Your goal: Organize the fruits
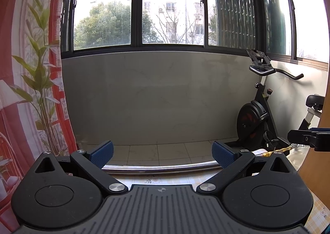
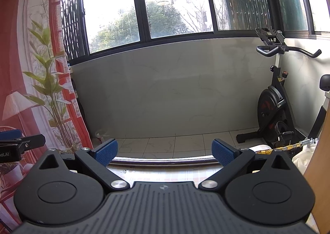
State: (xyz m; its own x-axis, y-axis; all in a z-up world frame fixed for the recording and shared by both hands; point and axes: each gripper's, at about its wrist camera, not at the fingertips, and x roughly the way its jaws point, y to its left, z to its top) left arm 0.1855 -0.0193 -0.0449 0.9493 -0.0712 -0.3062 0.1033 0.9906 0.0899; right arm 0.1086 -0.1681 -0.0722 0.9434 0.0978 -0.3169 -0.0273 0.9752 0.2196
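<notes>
Facing the balcony window (image 1: 165, 7), both claws are raised level and show no fruit in either view — where the fruit lies cannot be told from these pictures. The left claw (image 1: 163, 154) stands spread, its blue ribbed pads (image 1: 102, 154) wide apart with nothing between them. The right claw (image 2: 165, 152) is spread just the same, blue pads (image 2: 106, 152) gripping nothing.

Just under each claw shows a strip of counter (image 1: 160, 178) covered in a pale floral cloth, ending at a shiny metal rail (image 1: 160, 167) along its far edge. Beyond the rail lie pale floor tiles (image 1: 165, 151) and a grey marbled wall (image 1: 154, 96) beneath the dark-framed window.

On the left hangs a red printed backdrop (image 1: 24, 69) picturing bamboo leaves and a lamp. On the right, in the far corner, stands a black exercise bike (image 1: 257, 114). A gold-coloured fitting (image 1: 278, 150) pokes out near the right side of the counter, beside a white cloth (image 2: 301, 157) — what it belongs to is unclear.

The right claw's tip juts into the left wrist view at the right edge, and the left claw's tip shows at the left edge of the right wrist view, so the two are held side by side, apart.
</notes>
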